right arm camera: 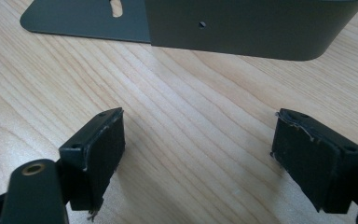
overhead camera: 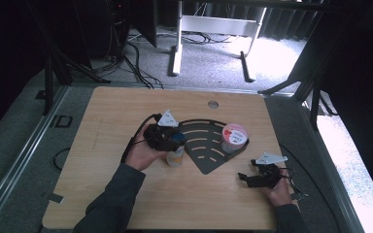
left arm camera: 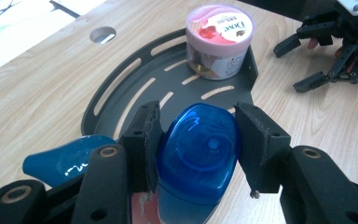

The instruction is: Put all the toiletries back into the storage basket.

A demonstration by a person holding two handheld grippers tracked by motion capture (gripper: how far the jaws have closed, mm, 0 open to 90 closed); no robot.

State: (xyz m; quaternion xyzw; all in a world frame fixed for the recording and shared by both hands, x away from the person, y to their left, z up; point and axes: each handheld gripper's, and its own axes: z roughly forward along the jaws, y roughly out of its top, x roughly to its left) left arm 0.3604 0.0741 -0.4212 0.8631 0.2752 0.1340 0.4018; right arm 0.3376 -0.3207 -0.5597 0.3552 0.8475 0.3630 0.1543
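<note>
From the high view you get the whole layout: the left gripper (overhead camera: 171, 141) sits over a small bottle with a blue cap (overhead camera: 176, 151) standing on the wooden table (overhead camera: 126, 111), right at the left edge of the dark fan-shaped slotted tray (overhead camera: 205, 145), and a pink-lidded tub (overhead camera: 234, 137) sits in the tray's right corner. The right gripper (overhead camera: 247, 177) hangs out near the front right of the table, well apart from the bottle, jaws spread with nothing in them. The left gripper view is where you actually see the grip: the blue cap (left arm camera: 196, 149) sits between the two black pads (left arm camera: 144, 140), the left pad right against it and the right one at its edge or a hair off, hard to call, so I'd say it's closed on the cap at about half width. You can also read the tub's (left arm camera: 220, 39) lid picture here, see something blue and glossy (left arm camera: 63, 158) low at the left that I can't identify, and the right gripper (left arm camera: 310, 63) off past the tray (left arm camera: 135, 79). The right gripper view just gives its own wide-open pads (right arm camera: 100, 149) over bare wood, with the tray's upright wall (right arm camera: 242, 28) ahead
</note>
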